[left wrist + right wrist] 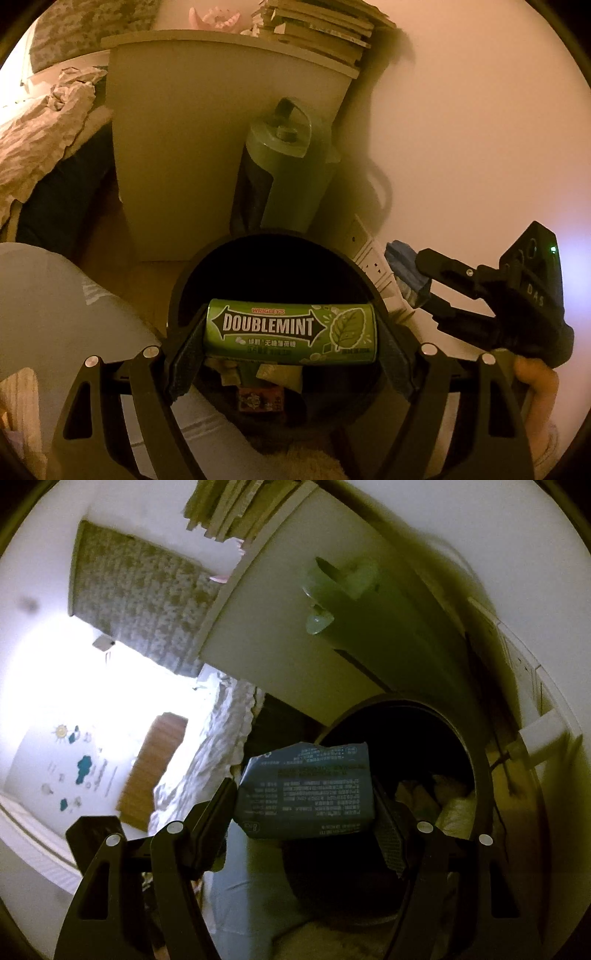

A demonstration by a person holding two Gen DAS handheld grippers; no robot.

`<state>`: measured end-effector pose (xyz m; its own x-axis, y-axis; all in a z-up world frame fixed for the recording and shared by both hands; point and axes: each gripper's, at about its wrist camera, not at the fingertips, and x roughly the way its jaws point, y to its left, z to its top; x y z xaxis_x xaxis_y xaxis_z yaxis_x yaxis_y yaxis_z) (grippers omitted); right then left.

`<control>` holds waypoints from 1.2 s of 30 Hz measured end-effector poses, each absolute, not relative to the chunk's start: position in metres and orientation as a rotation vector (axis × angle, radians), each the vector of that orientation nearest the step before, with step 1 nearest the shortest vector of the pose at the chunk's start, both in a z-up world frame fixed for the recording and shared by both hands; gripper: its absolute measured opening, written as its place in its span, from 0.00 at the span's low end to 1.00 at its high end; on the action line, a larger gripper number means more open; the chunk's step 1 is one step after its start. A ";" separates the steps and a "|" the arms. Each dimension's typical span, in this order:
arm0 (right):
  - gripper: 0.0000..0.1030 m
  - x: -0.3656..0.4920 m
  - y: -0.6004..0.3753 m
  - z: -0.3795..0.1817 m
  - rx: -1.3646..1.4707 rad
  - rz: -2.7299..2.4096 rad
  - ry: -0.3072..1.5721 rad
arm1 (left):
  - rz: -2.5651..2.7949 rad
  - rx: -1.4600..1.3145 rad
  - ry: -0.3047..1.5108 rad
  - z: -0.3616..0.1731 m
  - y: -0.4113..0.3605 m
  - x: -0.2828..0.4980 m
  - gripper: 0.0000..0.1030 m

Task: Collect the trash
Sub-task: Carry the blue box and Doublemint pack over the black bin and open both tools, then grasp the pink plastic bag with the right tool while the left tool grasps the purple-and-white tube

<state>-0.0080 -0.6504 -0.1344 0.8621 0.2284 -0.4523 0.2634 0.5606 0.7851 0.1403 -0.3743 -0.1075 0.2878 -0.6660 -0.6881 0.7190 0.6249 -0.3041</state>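
The left tool [291,338] gripped a green Doublemint tin [291,334] crosswise between its pads, above the mouth of the black bin [177,295]. The right tool [306,805], at three o'clock in the left view, clamped a blue-grey packet [306,794] over the bin's rim at nine o'clock. Scraps [266,373] lay inside the bin.

Floor [110,236]: black bin [184,280], green jug [280,177].
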 end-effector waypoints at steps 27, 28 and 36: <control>0.82 0.014 -0.628 -0.127 0.913 -0.011 0.624 | -0.874 0.031 0.825 -0.075 -0.318 0.130 0.93; 0.82 0.017 -0.622 -0.126 0.897 0.002 0.635 | -0.853 0.026 0.825 -0.075 -0.309 0.131 0.93; 0.82 0.062 -0.549 -0.106 0.692 0.178 0.751 | -0.571 0.004 0.822 -0.084 -0.190 0.149 0.93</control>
